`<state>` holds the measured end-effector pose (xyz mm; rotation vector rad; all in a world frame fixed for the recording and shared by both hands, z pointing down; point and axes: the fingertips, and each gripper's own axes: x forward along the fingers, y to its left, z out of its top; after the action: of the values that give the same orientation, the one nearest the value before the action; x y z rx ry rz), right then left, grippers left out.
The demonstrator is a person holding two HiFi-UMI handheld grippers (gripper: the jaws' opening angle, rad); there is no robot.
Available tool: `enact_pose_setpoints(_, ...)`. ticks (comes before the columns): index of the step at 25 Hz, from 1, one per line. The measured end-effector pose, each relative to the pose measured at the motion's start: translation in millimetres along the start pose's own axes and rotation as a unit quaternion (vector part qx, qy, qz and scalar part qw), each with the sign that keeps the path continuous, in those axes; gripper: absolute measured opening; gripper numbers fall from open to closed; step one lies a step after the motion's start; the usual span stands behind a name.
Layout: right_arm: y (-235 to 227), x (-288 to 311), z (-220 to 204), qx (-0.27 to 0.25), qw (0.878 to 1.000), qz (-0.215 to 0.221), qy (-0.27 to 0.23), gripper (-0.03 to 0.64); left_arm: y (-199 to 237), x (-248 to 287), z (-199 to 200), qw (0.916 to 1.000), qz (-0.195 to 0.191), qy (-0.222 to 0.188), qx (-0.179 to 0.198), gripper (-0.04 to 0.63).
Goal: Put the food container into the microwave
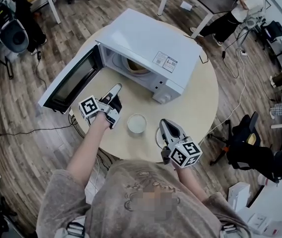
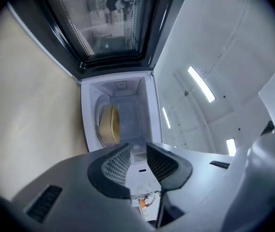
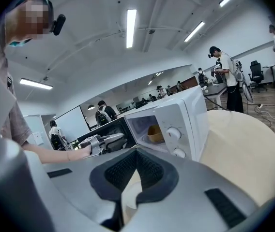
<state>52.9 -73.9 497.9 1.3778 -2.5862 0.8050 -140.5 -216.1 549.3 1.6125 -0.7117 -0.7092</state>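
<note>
The tan food container [image 1: 136, 67] sits inside the white microwave [image 1: 151, 38], whose door [image 1: 71, 81] stands wide open to the left. My left gripper [image 1: 117, 88] hovers just in front of the opening and points into the cavity. Its jaws stand a narrow gap apart with nothing between them. In the left gripper view the container [image 2: 109, 124] rests on the turntable beyond the left gripper [image 2: 138, 151]. My right gripper [image 1: 165, 123] is lower on the table, shut and empty. From the right gripper [image 3: 135, 154] the container [image 3: 153, 133] shows through the opening.
A small round white dish or lid [image 1: 136, 123] lies on the round beige table [image 1: 200, 98] between the two grippers. Chairs, desks and cables surround the table on a wooden floor. Several people stand in the background of the right gripper view.
</note>
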Motion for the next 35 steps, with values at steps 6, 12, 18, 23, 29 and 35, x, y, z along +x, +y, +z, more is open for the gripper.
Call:
enact_pose_setpoints(6,5.1,-9.0,-6.2,-0.002,1.0,0.02,-0.003,-0.002,-20.4,-38.5,-12.3,0.9996,-0.004,-0.028,0.009,0.112)
enact_pose_setpoints(12,10.4,-16.0,-6.5,-0.009,0.998,0.06,0.0,-0.002,-46.4,-67.7,-34.4,0.9976,-0.011,-0.061,0.031,0.112)
enact_pose_setpoints(18,8.2,-21.5,-10.2,-0.015,0.996,0.092,0.004,-0.002,-72.5,-96.3,-57.1,0.9941,-0.021,-0.1,0.035,0.112)
enact_pose_setpoints(23,11.8,-21.8,-10.5,-0.024,0.993,0.114,0.007,-0.002,-90.6,-114.0,-73.5,0.9899,-0.003,-0.106,0.095,0.112)
enact_pose_setpoints(29,15.3,-27.7,-8.3,-0.039,0.991,0.125,0.011,-0.002,-106.4,-121.9,-100.7,0.9524,0.084,-0.059,0.287,0.112)
enact_pose_setpoints(35,7.1,-37.0,-7.5,-0.047,0.992,0.119,0.01,-0.002,-116.3,-121.8,-119.0,0.9139,0.107,-0.054,0.388,0.112)
